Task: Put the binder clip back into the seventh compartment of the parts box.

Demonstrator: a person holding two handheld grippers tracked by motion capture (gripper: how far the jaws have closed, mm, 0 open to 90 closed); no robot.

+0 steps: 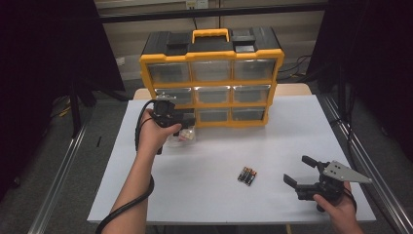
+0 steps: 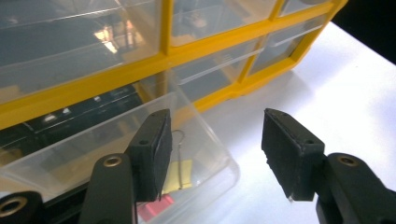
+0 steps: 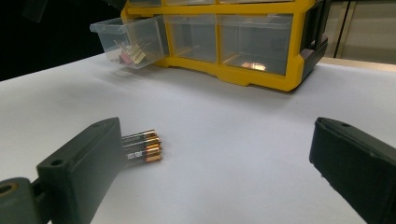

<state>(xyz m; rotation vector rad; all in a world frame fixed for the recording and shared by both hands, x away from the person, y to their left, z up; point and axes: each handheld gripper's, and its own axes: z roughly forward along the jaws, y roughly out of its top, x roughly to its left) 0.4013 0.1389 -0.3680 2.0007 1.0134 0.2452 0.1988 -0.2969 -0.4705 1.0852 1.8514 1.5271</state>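
The left gripper [image 1: 181,127] hangs at the pulled-out clear drawer [image 1: 184,137] in the bottom-left corner of the yellow organizer [image 1: 212,78]. Its fingers [image 2: 152,154] stand apart, one over the drawer's inside and the other outside past the front wall, with nothing pinched. The drawer holds binder clips [image 3: 130,52].

Judging from this, the step in hand is work at the open drawer. To do it well, the left gripper should straddle the front wall squarely, close on the rim near its middle, and move the drawer straight along its slot so that it does not twist or jam. The drawer's long axis runs out from the organizer's face toward the person, open side up, its front wall facing the person.

In front of the organizer, right of the drawer and well apart from it, the batteries [image 1: 247,175] lie side by side on the white desk [image 1: 292,141], their long axes slanting toward the organizer. Farther right, the right gripper [image 1: 298,170] rests low with its fingers [image 3: 79,168] wide apart and empty, aimed toward the batteries.
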